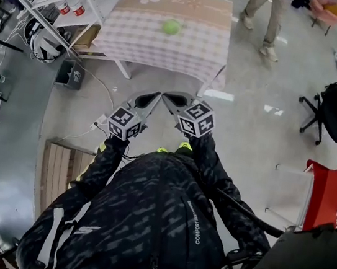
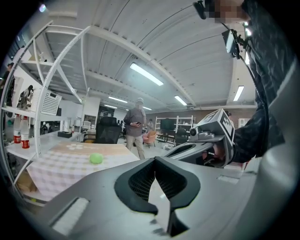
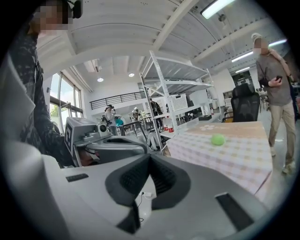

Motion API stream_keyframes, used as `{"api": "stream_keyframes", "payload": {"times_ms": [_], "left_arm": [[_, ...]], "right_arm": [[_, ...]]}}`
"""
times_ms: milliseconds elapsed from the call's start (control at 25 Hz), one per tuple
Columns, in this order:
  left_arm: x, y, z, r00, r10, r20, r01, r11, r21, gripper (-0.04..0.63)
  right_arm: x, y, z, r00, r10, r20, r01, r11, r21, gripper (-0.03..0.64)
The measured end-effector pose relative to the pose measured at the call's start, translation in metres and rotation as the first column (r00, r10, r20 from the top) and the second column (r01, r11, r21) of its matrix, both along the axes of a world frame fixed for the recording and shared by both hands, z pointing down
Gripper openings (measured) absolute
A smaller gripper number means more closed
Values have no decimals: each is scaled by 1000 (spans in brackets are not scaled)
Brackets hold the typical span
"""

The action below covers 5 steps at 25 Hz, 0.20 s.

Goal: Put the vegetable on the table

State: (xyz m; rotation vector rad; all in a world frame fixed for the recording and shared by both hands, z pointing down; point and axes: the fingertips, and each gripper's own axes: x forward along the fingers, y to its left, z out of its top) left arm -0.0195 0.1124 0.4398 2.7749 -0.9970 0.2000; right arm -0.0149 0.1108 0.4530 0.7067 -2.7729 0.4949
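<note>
The left gripper (image 1: 155, 96) and right gripper (image 1: 167, 95) hover side by side short of the table (image 1: 138, 45), tilted slightly down toward it, both closed and empty. The green vegetable (image 1: 171, 26) lies mid-table.

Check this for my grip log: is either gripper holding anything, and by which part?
Nothing is held. The left gripper and right gripper are shut and empty; the green vegetable lies on the table ahead.

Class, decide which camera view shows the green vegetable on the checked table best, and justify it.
The head view: the green vegetable is seen whole from above, near the middle of the table. Both gripper views show it side-on at a low angle.
</note>
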Motion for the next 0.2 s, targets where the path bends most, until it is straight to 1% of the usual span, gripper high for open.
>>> {"api": "stream_keyframes", "payload": {"times_ms": [200], "left_arm": [[-2,-3,-1,1000,-5,2,5,1000,3,-3]], "right_arm": [[-2,-2,-5,1000,-1,1,1,1000,17,0]]}}
